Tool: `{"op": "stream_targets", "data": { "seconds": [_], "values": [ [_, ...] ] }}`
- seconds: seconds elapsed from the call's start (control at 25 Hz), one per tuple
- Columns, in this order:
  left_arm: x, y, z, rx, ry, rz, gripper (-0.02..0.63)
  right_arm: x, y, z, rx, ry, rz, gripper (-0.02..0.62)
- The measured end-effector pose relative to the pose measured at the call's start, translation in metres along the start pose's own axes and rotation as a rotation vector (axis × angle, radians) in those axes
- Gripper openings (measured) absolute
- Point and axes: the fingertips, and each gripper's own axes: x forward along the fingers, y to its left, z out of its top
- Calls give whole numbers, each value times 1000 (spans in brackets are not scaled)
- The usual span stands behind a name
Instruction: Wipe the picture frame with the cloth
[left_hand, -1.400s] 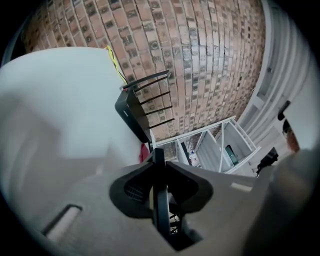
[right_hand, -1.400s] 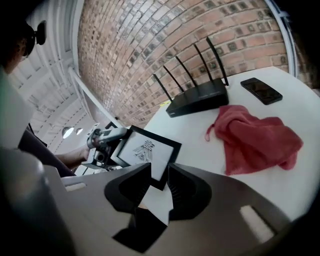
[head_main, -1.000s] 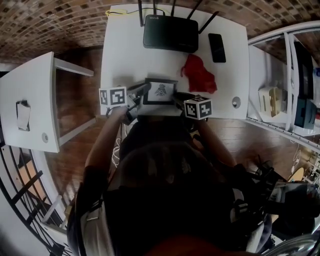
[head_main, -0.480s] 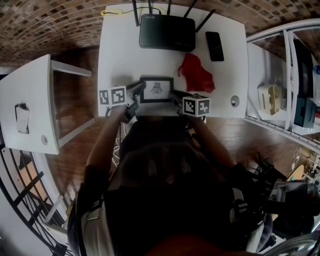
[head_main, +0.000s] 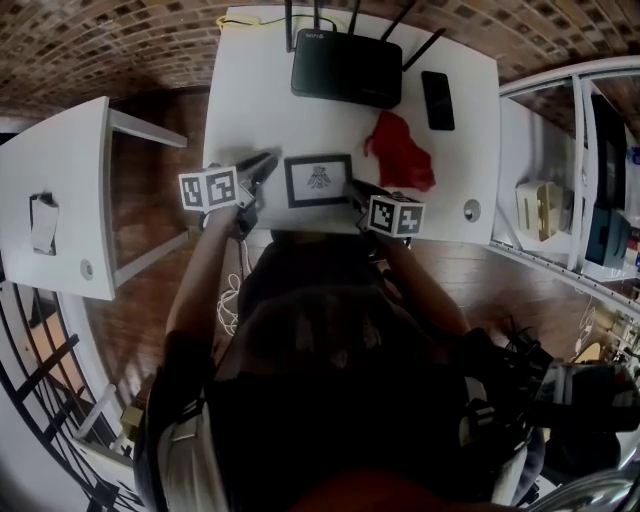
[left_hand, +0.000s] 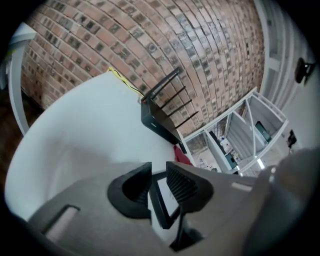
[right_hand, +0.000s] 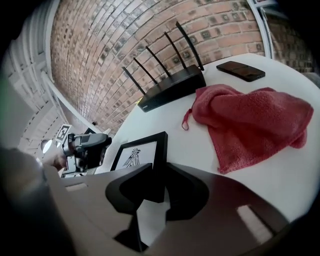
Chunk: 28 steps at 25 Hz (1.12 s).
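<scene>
Pre-wipe setup: frame (head_main: 318, 180) on desk (head_main: 250, 100). The right claw (head_main: 356, 190), just closing, grasps its corner. The left claw (head_main: 268, 163) is slightly parted and empty, beside the frame. Cloth (head_main: 400, 150) lies apart; the free claw should fetch it next.

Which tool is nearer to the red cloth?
Right. The right tool, jaws just closed further on the picture frame's corner, sits close beside the red cloth; the left tool is off the frame's far side.
</scene>
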Motion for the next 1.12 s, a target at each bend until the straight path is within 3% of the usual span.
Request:
{"op": "stream_targets", "data": {
  "seconds": [0.12, 0.2, 0.32, 0.44, 0.56, 0.68, 0.8, 1.0, 1.12],
  "values": [
    [2, -22, -12, -46, 66, -97, 67, 2, 1, -1, 30, -7, 7, 77],
    [6, -34, -25, -70, 109, -133, 3, 2, 1, 0, 63, -13, 5, 77],
    [14, -38, -47, -85, 170, -131, 3, 2, 2, 1, 127, -33, 10, 80],
    [19, -32, -57, -78, 184, -106, 3, -4, 1, 11, 237, -115, 56, 61],
    [25, -27, -62, -36, 208, -83, 3, -27, 2, 31, 239, -212, 88, 75],
    [28, -21, -64, -10, 219, -56, 3, -57, -15, 50, 179, -271, 47, 86],
    [30, -17, -63, -6, 213, -46, 3, -77, -51, 66, 48, -261, -97, 168],
    [32, -15, -58, 3, 210, -37, 3, -81, -93, 82, -283, -119, -350, 227],
    [33, -17, -58, 18, 216, -24, 3, -67, -115, 78, -416, 23, -437, 244]
  ]
}}
